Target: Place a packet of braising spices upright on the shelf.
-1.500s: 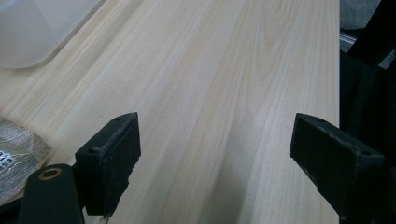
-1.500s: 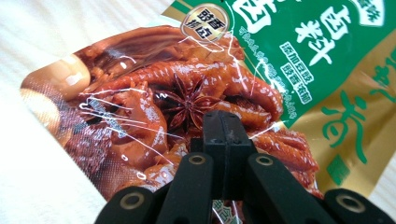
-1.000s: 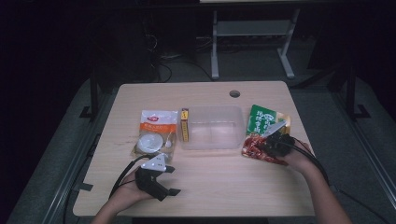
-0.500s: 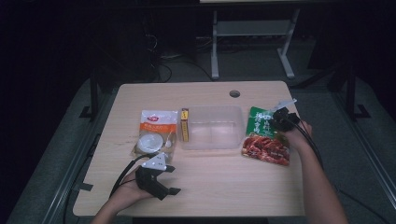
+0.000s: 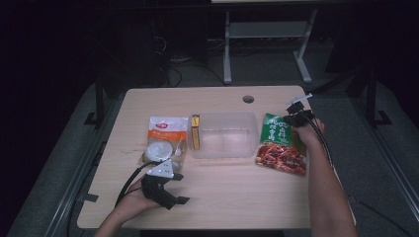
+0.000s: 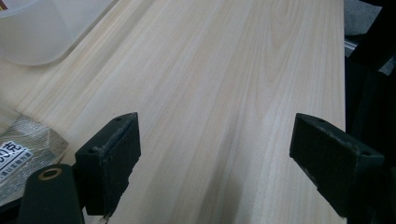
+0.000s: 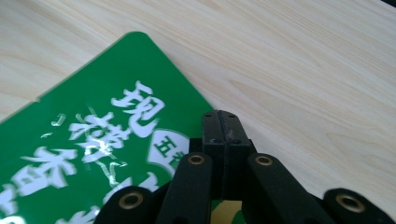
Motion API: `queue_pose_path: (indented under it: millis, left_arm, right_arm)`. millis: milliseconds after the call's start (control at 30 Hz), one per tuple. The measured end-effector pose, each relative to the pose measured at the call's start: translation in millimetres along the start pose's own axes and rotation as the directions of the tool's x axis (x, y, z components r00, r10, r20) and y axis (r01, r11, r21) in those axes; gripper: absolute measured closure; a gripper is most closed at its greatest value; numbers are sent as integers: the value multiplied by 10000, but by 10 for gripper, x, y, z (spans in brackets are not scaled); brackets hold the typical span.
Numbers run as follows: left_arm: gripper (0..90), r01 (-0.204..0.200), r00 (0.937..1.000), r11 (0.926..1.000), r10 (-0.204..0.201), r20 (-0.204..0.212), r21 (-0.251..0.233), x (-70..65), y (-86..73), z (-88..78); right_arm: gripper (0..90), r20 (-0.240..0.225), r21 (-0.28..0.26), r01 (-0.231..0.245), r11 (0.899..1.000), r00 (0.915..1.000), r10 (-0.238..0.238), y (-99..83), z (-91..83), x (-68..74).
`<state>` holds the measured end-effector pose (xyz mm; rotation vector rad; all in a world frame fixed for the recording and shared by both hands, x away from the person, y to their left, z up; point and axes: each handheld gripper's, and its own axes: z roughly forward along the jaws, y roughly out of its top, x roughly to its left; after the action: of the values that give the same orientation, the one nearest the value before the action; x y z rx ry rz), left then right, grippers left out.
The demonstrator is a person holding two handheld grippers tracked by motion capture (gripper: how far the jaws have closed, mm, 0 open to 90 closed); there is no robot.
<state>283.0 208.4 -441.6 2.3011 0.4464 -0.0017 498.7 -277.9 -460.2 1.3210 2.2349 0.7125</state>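
The right tongs [image 7: 223, 122] rise from the bottom edge with both black jaws pressed flat together, nothing between them. Their tips sit over the edge of a green packet [image 7: 93, 140] with white lettering, lying on the pale wooden worktop [image 7: 303, 70].

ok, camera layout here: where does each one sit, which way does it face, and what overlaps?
High view: above the person's side, facing forward and down on the table; both forearms, left gripper and right gripper.
Left gripper view: on the left gripper, looking along open jaws across bare wood toward the clear container.
Right gripper view: on the right gripper, jaws shut, above the green packet.
Shared: the green packet and clear container also appear from above.
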Motion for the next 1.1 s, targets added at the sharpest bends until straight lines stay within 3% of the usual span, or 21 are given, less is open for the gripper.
queue_pose_path:
  millis: [67,300,567,900,967,1100]
  left_arm:
    - [159,69,10000,9999,-69,1,-80,-6,-2,1]
    - [159,101,9999,9999,-101,-8,-101,-8,-5,0]
    - [159,-12,10000,10000,12,-14,-14,-15,-2,-7]
    - [159,43,10000,10000,-42,62,-25,-37,16,25]
    - [159,-109,9999,9999,109,30,28,-37,24,22]
    - [160,-48,10000,10000,48,40,-4,-55,28,22]
  right_arm:
    - [900,-83,-83,-40,10000,10000,40,14,11,1]
    - [900,130,496,443,9978,9989,-450,34,73,28]
    - [900,-167,743,647,9951,9978,-636,0,10,19]
    - [900,-667,867,1105,9901,9922,-1049,-206,-203,129]
    - [900,-775,916,1321,9870,9891,-1252,-260,-263,168]
    - [900,-1055,1001,1546,9829,9839,-1441,-376,-391,269]
